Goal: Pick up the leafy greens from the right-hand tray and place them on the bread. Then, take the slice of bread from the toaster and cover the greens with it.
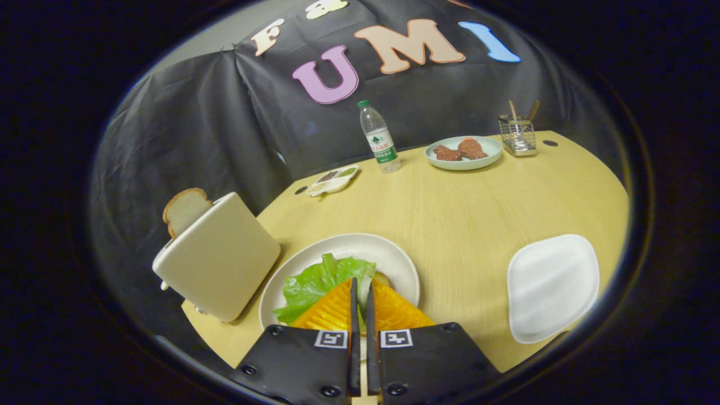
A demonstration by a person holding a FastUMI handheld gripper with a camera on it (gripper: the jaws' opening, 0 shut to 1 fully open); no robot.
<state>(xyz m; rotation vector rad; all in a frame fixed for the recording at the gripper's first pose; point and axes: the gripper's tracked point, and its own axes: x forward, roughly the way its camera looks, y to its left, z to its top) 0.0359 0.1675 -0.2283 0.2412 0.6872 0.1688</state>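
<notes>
My gripper [360, 283] hangs low over a round cream plate [394, 256], its fingers drawn close with a pale strip of the leafy greens [315, 281] pinched in the narrow gap. The green leaf spreads left of the fingers and rests on the plate. A small brown edge of bread [383, 277] peeks out just beyond the right finger; the greens and fingers hide the rest of it. Left of the plate stands a cream toaster [219, 264], tilted in this view, with a slice of bread [184, 210] poking out of its top.
A white tray [554, 287] lies to the right of the plate with nothing on it. Farther back on the wooden table [450, 214] stand a water bottle [379, 138], a small divided dish [333, 180], a plate with meat pieces [463, 152] and a wire utensil holder [517, 135].
</notes>
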